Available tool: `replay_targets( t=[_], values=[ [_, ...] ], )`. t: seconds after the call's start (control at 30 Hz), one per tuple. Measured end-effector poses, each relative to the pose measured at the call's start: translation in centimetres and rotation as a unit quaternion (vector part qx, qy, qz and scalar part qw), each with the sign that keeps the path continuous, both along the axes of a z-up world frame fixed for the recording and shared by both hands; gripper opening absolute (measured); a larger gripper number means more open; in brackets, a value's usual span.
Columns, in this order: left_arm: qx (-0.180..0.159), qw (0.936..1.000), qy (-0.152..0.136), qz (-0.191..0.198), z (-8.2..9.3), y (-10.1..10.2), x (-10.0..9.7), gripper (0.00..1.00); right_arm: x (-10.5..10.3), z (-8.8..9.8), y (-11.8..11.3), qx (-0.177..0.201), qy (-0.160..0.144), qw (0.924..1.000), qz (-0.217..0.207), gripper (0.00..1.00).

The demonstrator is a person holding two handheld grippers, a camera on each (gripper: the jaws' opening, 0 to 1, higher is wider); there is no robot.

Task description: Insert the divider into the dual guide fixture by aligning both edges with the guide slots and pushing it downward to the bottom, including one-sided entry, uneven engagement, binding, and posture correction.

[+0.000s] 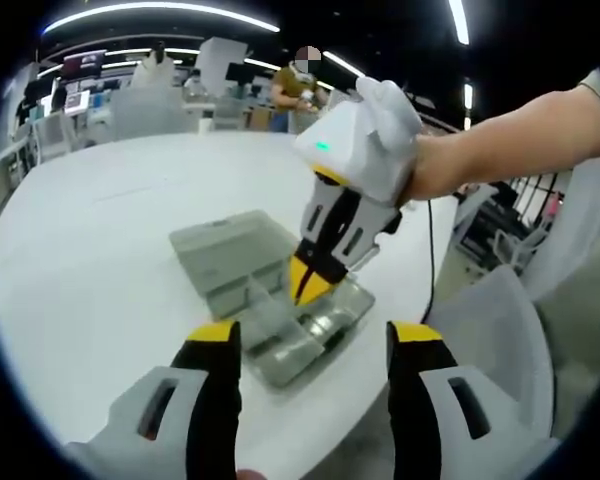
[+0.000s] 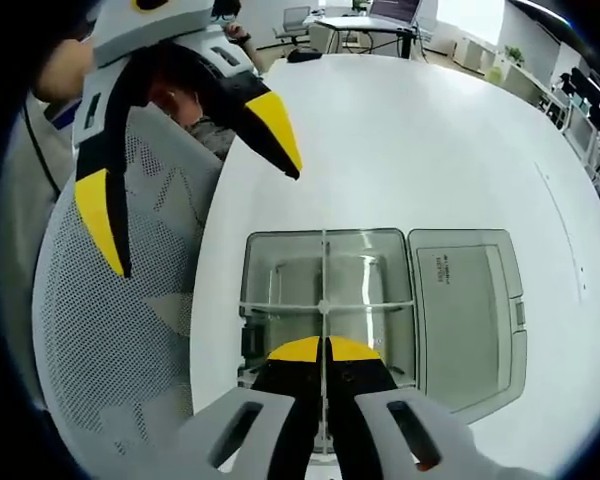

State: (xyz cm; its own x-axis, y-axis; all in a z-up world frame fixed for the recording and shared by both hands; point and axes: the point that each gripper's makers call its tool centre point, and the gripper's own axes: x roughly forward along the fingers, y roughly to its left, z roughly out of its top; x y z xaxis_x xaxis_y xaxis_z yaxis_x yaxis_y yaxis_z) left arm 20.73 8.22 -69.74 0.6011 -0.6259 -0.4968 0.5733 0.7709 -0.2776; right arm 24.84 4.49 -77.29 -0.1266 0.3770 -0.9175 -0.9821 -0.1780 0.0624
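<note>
The divider (image 2: 323, 262) is a thin clear panel standing on edge inside the clear box (image 2: 270, 265), which sits open on the white table (image 2: 400, 140) with its lid (image 2: 462, 310) laid flat beside it. The right gripper (image 2: 325, 350) has its yellow-tipped jaws pinched together on the near end of that panel, so the panel's long axis runs straight away from those jaws across the box. A second clear panel (image 2: 380, 303) crosses it at right angles about midway.

The left gripper (image 1: 315, 345) hangs back, jaws spread wide and holding nothing, with the box lying ahead between and beyond its tips. The right hand is plainly the nearer one and the one doing the work.

The right gripper view looks down along the panel and shows how it lines up with the box walls; I can't tell from it whether both ends sit in their slots or how deep the panel has gone. The left gripper view gives the side look: the right gripper (image 1: 315, 275) comes down steeply into the box (image 1: 310, 325), a person's hand (image 1: 430, 165) gripping it from above. To my eye, the coming push wants to go straight down, keeping the panel level.
</note>
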Motion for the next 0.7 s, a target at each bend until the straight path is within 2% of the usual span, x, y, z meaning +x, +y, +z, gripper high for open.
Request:
replay_targets(
  t=[0.7],
  values=[
    [0.000,1.0000,-0.002,0.001,0.15,0.02,-0.01,0.57,-0.11,-0.30,0.18,0.002,-0.006,0.9999,0.010,0.00]
  ],
)
